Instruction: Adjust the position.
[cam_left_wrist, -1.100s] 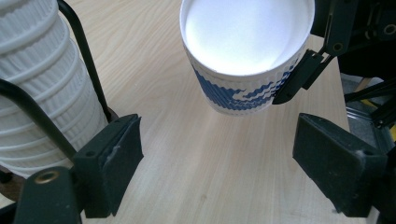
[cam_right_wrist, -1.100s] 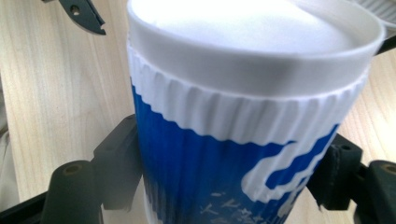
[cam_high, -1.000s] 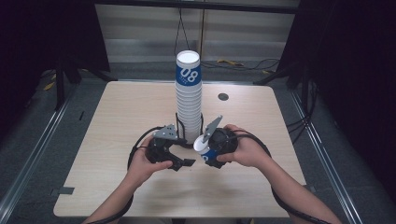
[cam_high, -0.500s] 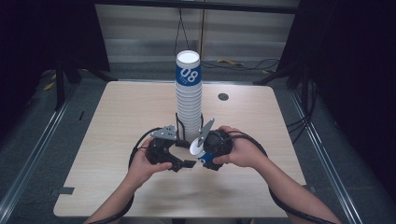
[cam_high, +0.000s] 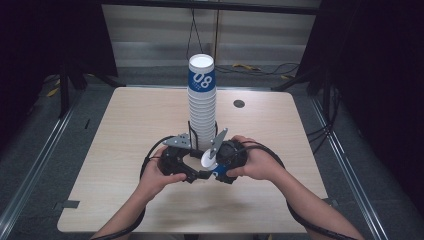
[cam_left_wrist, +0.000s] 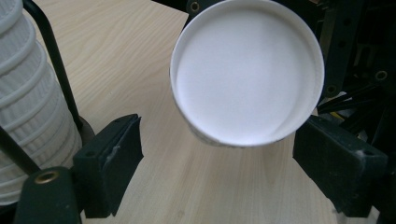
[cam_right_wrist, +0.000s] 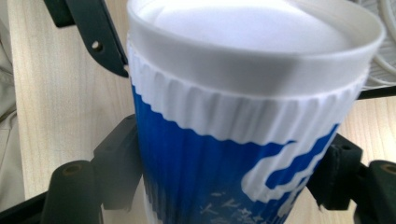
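A tall stack of ribbed white paper cups (cam_high: 202, 107), topped by a blue cup marked 08, stands mid-table. Just in front of it my right gripper (cam_high: 218, 169) is shut on a single blue-and-white cup (cam_high: 207, 159) held on its side. In the right gripper view this cup (cam_right_wrist: 233, 140) sits between the two jaws of the right gripper (cam_right_wrist: 226, 172). My left gripper (cam_high: 194, 173) faces it from the left and is open. In the left gripper view the cup's white round end (cam_left_wrist: 247, 70) hangs between and just above the spread jaws of the left gripper (cam_left_wrist: 224, 168), touching neither.
The light wooden table (cam_high: 125, 130) has a dark round hole (cam_high: 239, 103) at the back right. A black rod (cam_left_wrist: 56, 60) runs up beside the cup stack (cam_left_wrist: 28, 107). Cables trail from both grippers. Dark floor and rails surround the table.
My right gripper has carried the single cup a little left and toward the person, closer to the open left gripper. The left gripper and the stack stayed put.
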